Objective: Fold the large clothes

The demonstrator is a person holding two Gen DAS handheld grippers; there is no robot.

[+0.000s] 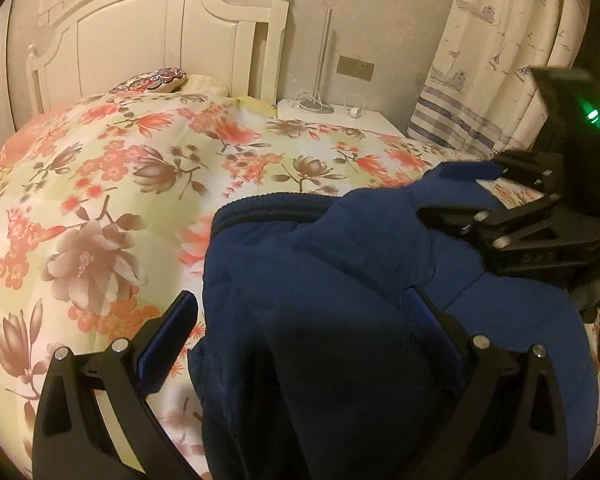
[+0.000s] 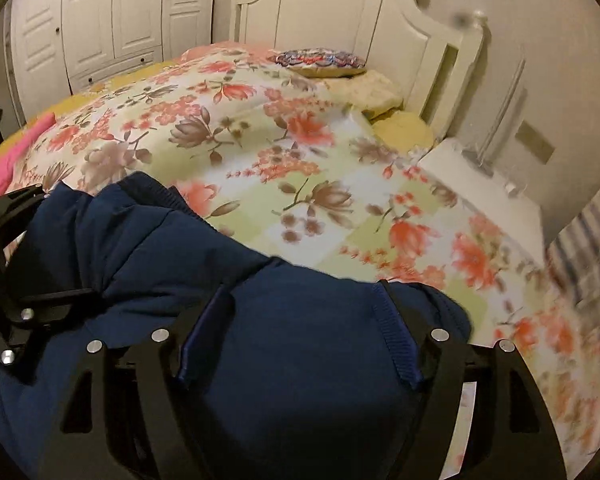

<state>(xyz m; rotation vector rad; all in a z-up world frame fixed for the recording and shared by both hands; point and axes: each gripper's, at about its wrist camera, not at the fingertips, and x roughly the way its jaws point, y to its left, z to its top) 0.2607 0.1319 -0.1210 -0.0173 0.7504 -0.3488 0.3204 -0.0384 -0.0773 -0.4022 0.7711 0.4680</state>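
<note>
Your left claw [image 1: 300, 320] stands wide open, its two fingers far apart. The blue garment [image 1: 340, 300] bulges up between them: the right finger [image 1: 424, 320] presses into the cloth, while the left finger [image 1: 168, 344] hangs over the quilt [image 1: 120, 184], just beside the garment's edge. It grips nothing.

Your right claw [image 2: 300, 328] is also spread wide, with the garment [image 2: 292, 360] heaped between its fingers. Both blue pads touch the cloth, one on each side of the mound, yet the gap stays wide and you cannot tell whether the cloth is truly pinched.

From the left wrist view you see the right claw [image 1: 472, 192] at the far right, its blue-tipped finger lying over a fold of the garment. From the right wrist view the left claw's frame [image 2: 16, 280] shows at the left edge, against the garment.

The garment lies bunched on the near part of the bed, on top of the flowered quilt, with a ribbed band [image 1: 272, 204] along its far edge. It is not flat; thick folds rise across it.

Further off are a patterned cushion [image 2: 320, 60] near the white headboard [image 1: 160, 40], a nightstand [image 1: 332, 114] with a lamp base and cord, a curtain [image 1: 500, 60] printed with boats, and a white wardrobe [image 2: 108, 20].
</note>
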